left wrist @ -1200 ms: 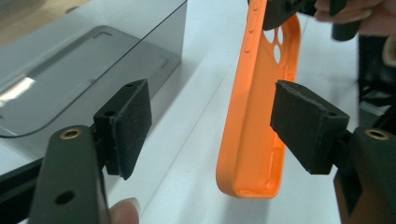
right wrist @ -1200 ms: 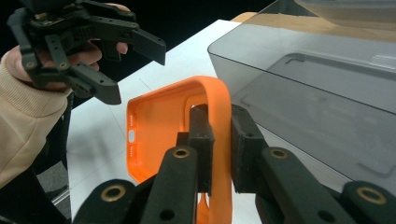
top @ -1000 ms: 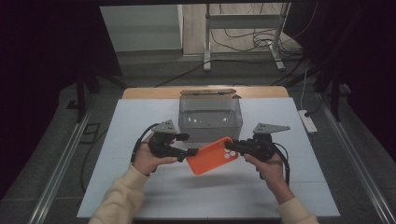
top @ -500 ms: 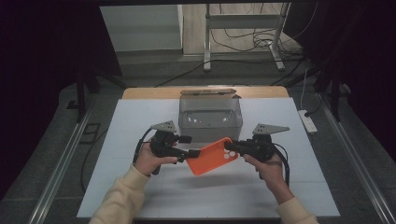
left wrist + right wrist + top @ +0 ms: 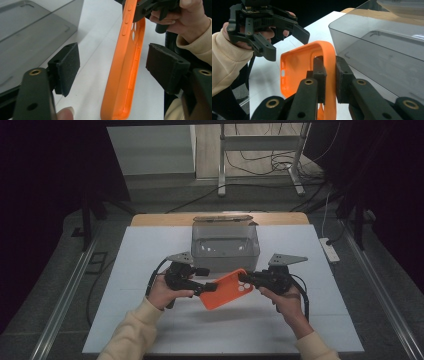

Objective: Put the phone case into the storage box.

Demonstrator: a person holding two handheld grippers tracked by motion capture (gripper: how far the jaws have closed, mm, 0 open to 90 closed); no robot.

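In the high view, the person holds an orange phone case [image 5: 227, 288] above the white table [image 5: 125, 270], just in front of a grey translucent bin [image 5: 225, 251], between the two tools. The right gripper [image 5: 246, 279] is clamped on the case's camera end, while the left gripper [image 5: 209, 287] has its jaws at the case's lower-left end. Against the earlier pictures of this view the case, the bin and both hands sit where they sat, with no visible shift; the left jaws have just been closing a little with the case between them. In the left gripper view, that tool's jaws stand apart on either side of the phone case [image 5: 125, 65], which is seen edge-on between the two black pads [image 5: 68, 66] with a gap on each side, so neither pad presses on it; the bin [image 5: 30, 32] lies at upper left. In the right gripper view, the jaws pinch one side wall of the phone case [image 5: 312, 62] at the camera cut-out, the bin [image 5: 384, 52] rises just beside it, and the left gripper [image 5: 287, 41] hovers open at the case's far end.
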